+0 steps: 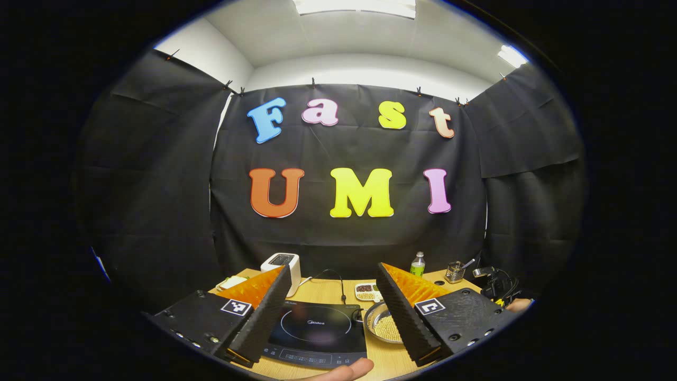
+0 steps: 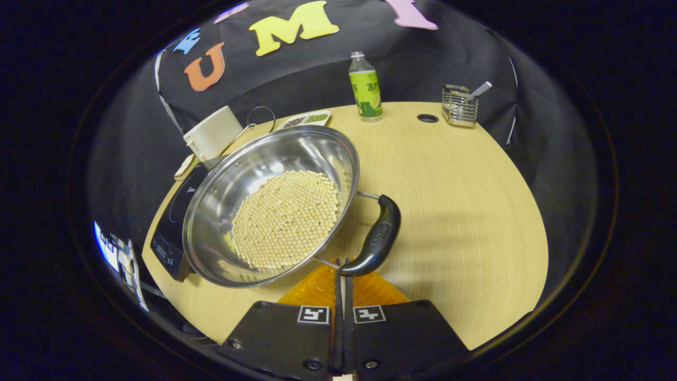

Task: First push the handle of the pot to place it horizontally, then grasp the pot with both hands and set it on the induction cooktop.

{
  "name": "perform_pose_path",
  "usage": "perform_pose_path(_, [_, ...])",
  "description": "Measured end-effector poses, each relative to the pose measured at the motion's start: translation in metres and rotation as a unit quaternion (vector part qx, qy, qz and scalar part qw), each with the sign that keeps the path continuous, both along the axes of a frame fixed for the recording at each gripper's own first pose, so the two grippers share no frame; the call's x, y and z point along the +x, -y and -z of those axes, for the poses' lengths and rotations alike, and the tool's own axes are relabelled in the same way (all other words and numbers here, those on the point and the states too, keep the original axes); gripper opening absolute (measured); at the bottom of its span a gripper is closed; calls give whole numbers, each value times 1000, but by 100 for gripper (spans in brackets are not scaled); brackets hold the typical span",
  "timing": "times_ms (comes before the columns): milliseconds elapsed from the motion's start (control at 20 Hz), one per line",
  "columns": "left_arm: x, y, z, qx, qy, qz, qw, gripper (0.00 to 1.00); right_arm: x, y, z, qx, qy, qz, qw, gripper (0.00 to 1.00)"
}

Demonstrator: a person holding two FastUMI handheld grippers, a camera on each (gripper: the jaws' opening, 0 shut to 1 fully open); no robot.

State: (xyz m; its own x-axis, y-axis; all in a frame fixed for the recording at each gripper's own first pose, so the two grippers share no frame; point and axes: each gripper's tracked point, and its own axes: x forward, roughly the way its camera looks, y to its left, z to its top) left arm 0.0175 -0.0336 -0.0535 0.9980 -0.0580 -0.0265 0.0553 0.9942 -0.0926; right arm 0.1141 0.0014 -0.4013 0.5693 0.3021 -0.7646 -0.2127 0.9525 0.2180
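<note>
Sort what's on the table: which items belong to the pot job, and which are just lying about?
Job items:
- steel pot of beans
- pot handle
- induction cooktop
- right hand-held gripper, shut, at the handle
- left hand-held gripper, open

Lying about:
- green bottle
- wire utensil holder
- divided snack tray
- white appliance

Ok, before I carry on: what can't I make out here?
- Pot, left gripper view: mostly hidden by that gripper's finger.
- Pot handle, right gripper view: whether the closed right gripper touches its near end is unclear.
- Induction cooktop, right gripper view: largely covered by the pot.
</note>
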Motion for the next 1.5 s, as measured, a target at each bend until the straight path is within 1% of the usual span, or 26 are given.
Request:
perform_pose_path(150, [17,5,-6,11,5,3,1000,96,14,5,0,6,1,15,1000,4])
perform_pose_path(200, [22,8,-6,17,5,6,1000,96,19,6,0,9,2,21,1000,1])
perform_pose_path(250, [27,12,-4,20,3,11,1000,96,21,7,0,11,3,24,1000,4])
perform_pose_path(350, [39,22,0,18,-1,21,1000,96,27,8,0,11,6,24,1000,4])
perform_pose_path(600, [64,33,21,22,-29,26,999,97,40,12,0,8,14,25,1000,4])
perform_pose_path(900, [92,49,64,-2,-85,39,996,97,52,15,1,-5,23,14,1000,4])
perform_pose_path(950, [97,51,74,1,-96,40,995,96,54,16,1,-6,27,14,1000,4])
perform_pose_path(1000, [101,53,84,3,-108,41,993,96,57,17,1,-9,31,12,999,1])
perform_pose_path(1050, [106,55,95,4,-121,42,992,96,58,18,2,-10,34,12,999,4])
perform_pose_path(1150, [113,65,119,-1,-150,52,987,96,61,20,2,-10,40,13,999,4])
perform_pose_path(1350, [123,77,162,-18,-203,68,977,97,54,22,-5,-3,47,21,999,4])
perform_pose_path(1500, [126,84,184,-15,-229,84,970,95,47,26,-14,1,62,15,998,4])
